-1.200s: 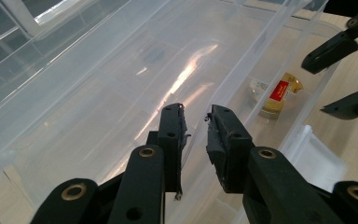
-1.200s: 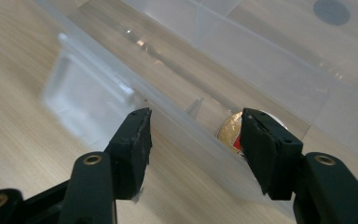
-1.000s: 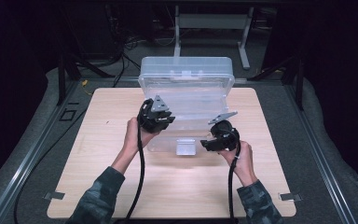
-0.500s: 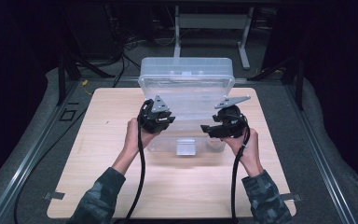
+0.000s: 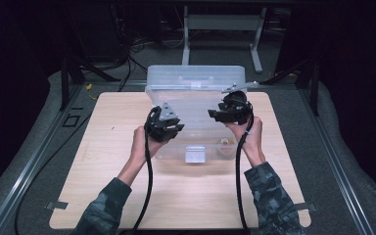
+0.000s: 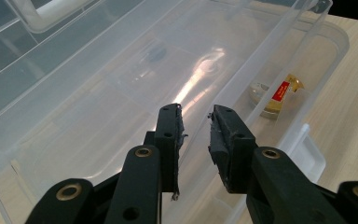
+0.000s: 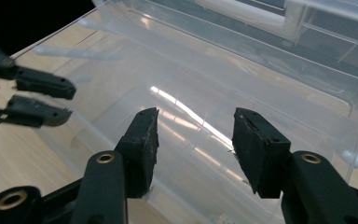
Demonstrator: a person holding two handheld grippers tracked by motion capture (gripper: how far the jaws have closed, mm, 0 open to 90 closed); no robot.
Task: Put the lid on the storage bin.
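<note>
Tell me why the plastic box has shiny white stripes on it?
That is glare: in the right gripper view, a bright streak crosses the clear box; in the left gripper view, a softer patch shines on it; in the high view, the room behind is dark and the table is lit.

Lab-like recording space, pale wooden tabletop (image 5: 103, 161) on grey padded floor, dark surround, loose cables (image 5: 127, 54), metal stand (image 5: 223, 24)

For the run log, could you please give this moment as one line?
left gripper: narrow gap, empty | right gripper: open, empty | clear bin: lid raised
</note>
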